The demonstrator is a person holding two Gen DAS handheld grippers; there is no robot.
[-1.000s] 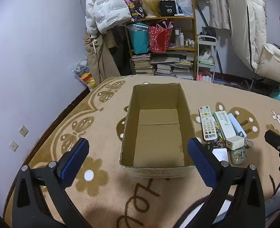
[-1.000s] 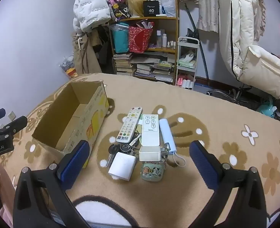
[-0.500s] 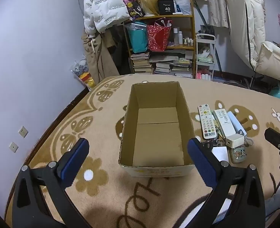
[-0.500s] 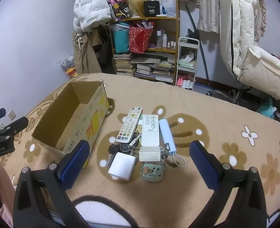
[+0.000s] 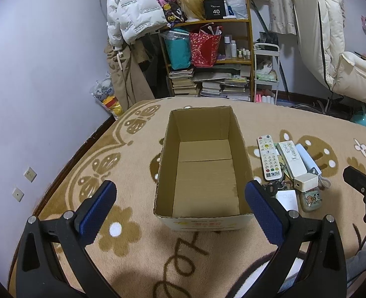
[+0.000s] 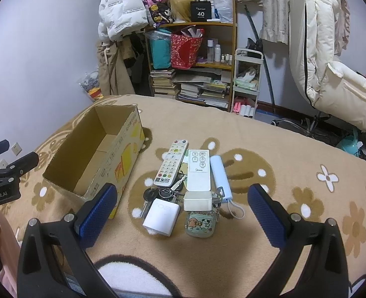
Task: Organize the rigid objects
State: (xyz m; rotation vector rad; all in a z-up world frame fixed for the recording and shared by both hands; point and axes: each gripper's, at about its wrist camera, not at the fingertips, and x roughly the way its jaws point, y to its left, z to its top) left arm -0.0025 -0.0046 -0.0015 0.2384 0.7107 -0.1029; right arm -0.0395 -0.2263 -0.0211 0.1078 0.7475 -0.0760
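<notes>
Nothing much has moved since a second ago: both views have only drifted a touch, items unchanged. Rigid objects sit in a cluster on the tan flowered rug, just right of the open cardboard box, whose inside is bare cardboard. Far row of the cluster: grey-button remote on the left, white AC remote beside it, pale blue power bank on the right with a white cord loop at its near end. Keys on a ring lie at the near end of the remotes, partly under them. Near row: white charger block left, small white box at the AC remote's near end, cartoon-print case just in front of that box.

My left gripper hangs over the box's near edge, jaws spread wide, nothing between them. My right gripper hangs over the near row, jaws also spread wide and gripping nothing, fingers apart from every item.

Far side: wooden shelf with books, a red bag and bottles; white puffer jackets hang above.
</notes>
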